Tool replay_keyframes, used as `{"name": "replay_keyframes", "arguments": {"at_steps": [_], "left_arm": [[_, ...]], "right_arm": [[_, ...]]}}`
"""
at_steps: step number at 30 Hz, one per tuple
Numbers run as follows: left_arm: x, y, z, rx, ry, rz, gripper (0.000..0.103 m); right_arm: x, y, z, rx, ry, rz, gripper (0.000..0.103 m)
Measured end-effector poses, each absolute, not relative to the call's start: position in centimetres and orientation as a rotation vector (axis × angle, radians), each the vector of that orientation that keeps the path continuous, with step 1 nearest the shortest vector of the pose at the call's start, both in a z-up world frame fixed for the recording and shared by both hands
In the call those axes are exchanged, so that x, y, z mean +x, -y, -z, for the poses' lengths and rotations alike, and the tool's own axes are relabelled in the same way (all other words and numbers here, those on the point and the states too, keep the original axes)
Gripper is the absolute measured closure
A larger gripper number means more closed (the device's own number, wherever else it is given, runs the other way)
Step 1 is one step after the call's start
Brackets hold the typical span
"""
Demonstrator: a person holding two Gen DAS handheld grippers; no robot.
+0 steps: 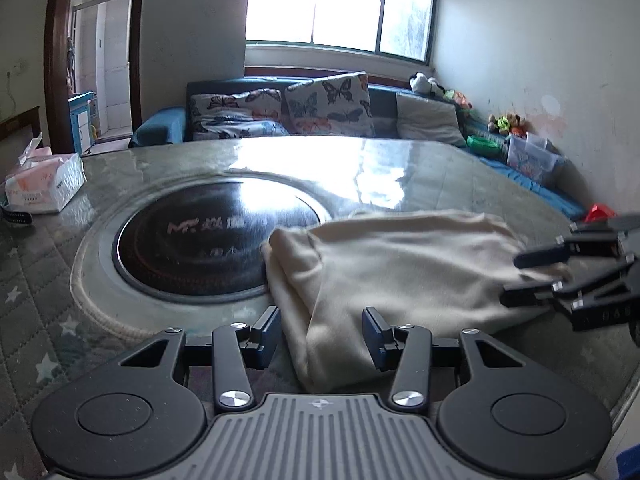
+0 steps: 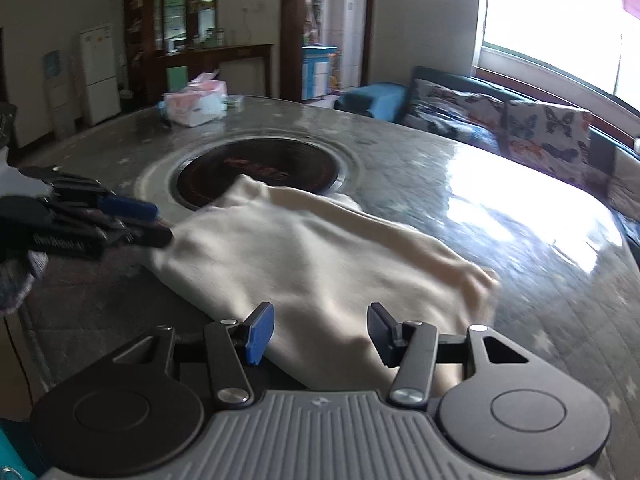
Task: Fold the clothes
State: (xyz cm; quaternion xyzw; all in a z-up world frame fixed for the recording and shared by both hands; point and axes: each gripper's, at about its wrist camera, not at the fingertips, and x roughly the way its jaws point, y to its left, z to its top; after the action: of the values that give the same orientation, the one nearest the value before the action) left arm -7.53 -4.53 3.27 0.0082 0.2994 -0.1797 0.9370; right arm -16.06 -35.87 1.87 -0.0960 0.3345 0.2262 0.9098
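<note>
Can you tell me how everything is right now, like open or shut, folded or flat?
Cream knit garment: lying partly folded on the table, one end overlapping the cooktop.
Left gripper: jaws open, the garment's near edge between them.
Right gripper: jaws open over the garment.
Round black built-in cooktop: bare, no pot on it.
White and pink tissue pack: open, a tissue sticking up.
</note>
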Motion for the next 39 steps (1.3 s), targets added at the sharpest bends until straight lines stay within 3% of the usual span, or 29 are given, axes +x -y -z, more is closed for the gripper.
{"name": "replay_keyframes", "arguments": {"at_steps": [10, 14, 16, 18, 27, 33, 39], "left_arm": [[-5.2, 4.7, -1.9, -0.043, -0.679, 0.323, 0.054], [-5.3, 4.2, -1.9, -0.065, -0.69, 0.312, 0.048], [-5.3, 4.1, -1.9, -0.067, -0.694, 0.306, 0.046], [-5.3, 4.1, -2.0, -0.069, -0.7, 0.292, 0.04], [-5.3, 3.6, -1.9, -0.095, -0.722, 0.26, 0.015], [-5.2, 3.2, -1.8, -0.106, -0.738, 0.241, 0.0], [-5.0, 2.7, -1.6, -0.132, -0.753, 0.24, 0.0]], "right_arm": [[-16.7, 38.8, -0.3, -0.086, -0.723, -0.424, 0.048], [-16.9, 38.4, -0.2, -0.086, -0.721, -0.441, 0.032], [-17.0, 37.8, -0.2, -0.101, -0.72, -0.437, 0.029], [-16.9, 37.3, -0.2, -0.099, -0.723, -0.445, 0.019], [-16.8, 35.6, 0.0, -0.164, -0.745, -0.45, 0.003], [-16.8, 34.1, 0.4, -0.234, -0.758, -0.433, 0.0], [-16.9, 33.6, 0.7, -0.275, -0.766, -0.423, 0.0]]}}
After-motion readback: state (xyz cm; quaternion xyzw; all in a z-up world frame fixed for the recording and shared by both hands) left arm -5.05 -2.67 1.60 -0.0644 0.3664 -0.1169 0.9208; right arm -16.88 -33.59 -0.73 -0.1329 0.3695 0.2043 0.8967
